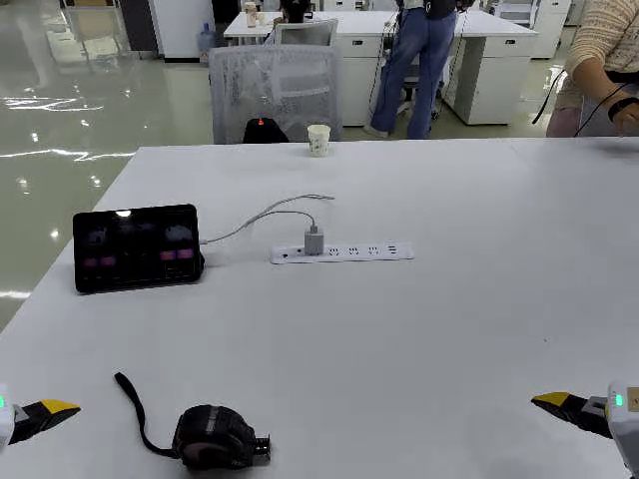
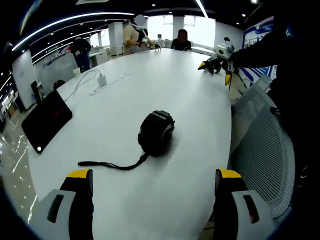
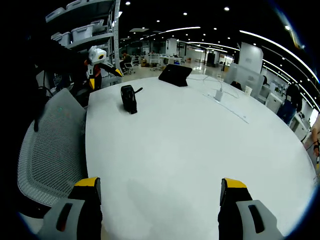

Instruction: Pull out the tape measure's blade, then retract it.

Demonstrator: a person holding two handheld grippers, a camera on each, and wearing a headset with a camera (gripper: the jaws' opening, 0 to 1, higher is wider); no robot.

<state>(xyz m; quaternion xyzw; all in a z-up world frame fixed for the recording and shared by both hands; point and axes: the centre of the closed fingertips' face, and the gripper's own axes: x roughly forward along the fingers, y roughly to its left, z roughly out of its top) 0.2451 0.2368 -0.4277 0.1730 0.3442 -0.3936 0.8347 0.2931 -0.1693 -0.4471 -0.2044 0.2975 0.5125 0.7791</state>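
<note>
A black tape measure [image 1: 213, 436] with a black wrist strap [image 1: 133, 409] lies on the white table [image 1: 399, 329] near the front edge; its blade is not drawn out. In the left gripper view the tape measure [image 2: 156, 132] rests ahead of my open left gripper [image 2: 152, 187], a short way beyond the yellow-tipped fingers [image 2: 80, 176]. The left gripper [image 1: 35, 414] sits at the table's front left, apart from the tape. My right gripper [image 3: 161, 190] stands open with nothing in it at the front right [image 1: 579, 407], far from the tape measure [image 3: 128, 98].
A dark tablet [image 1: 137, 246] stands at the left, cabled to a white power strip [image 1: 342, 251] in the middle. A paper cup [image 1: 319, 139] is at the far edge. A mesh chair [image 1: 276, 92] stands beyond the table, and people are at the back.
</note>
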